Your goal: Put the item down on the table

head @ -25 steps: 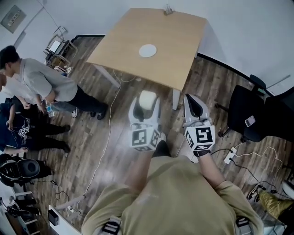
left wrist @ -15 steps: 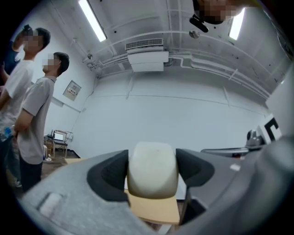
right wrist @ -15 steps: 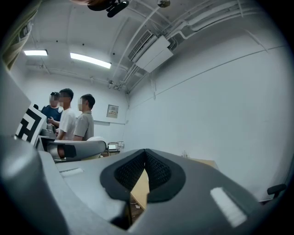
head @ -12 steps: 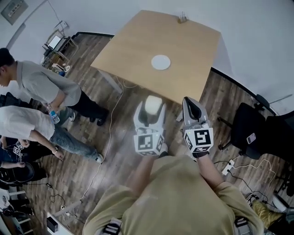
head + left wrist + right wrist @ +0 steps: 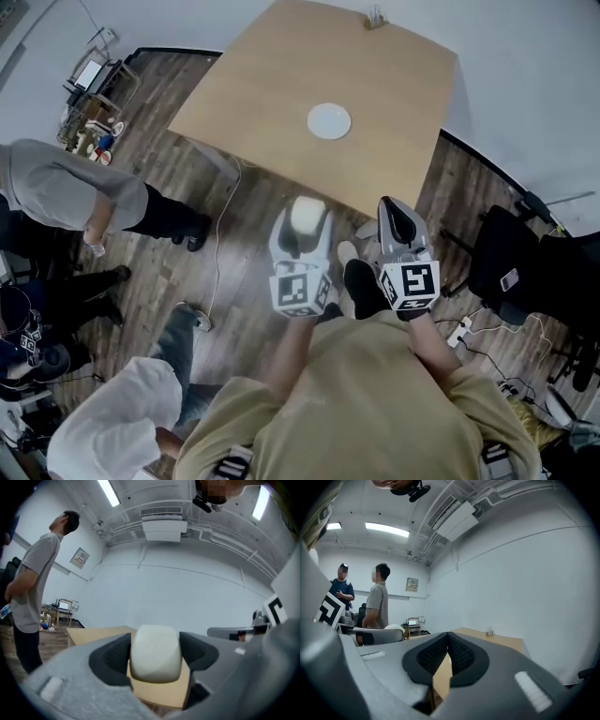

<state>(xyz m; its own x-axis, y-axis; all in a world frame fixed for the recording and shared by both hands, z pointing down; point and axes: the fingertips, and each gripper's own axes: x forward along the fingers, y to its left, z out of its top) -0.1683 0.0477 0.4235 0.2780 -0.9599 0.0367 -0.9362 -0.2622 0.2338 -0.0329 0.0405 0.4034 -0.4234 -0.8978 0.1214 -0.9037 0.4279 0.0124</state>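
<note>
A rounded cream-white block (image 5: 155,652) sits clamped between the dark pads of my left gripper (image 5: 304,225), which is shut on it; the block (image 5: 306,217) is held over the wooden floor just short of the table's near edge. The light wooden table (image 5: 281,103) lies ahead, with a small white disc (image 5: 329,121) on it. My right gripper (image 5: 397,220) hangs beside the left one, near the table's front right corner, its pads (image 5: 459,653) pressed together with nothing between them.
A small holder (image 5: 374,19) stands at the table's far edge. People stand at the left (image 5: 66,192) and lower left (image 5: 112,427) on the floor. A black office chair (image 5: 511,258) is at the right. Cables (image 5: 217,272) trail across the floor.
The view has shifted closer to the table. The people at the left have moved, one now at the lower left. Both grippers keep their hold and spacing.
</note>
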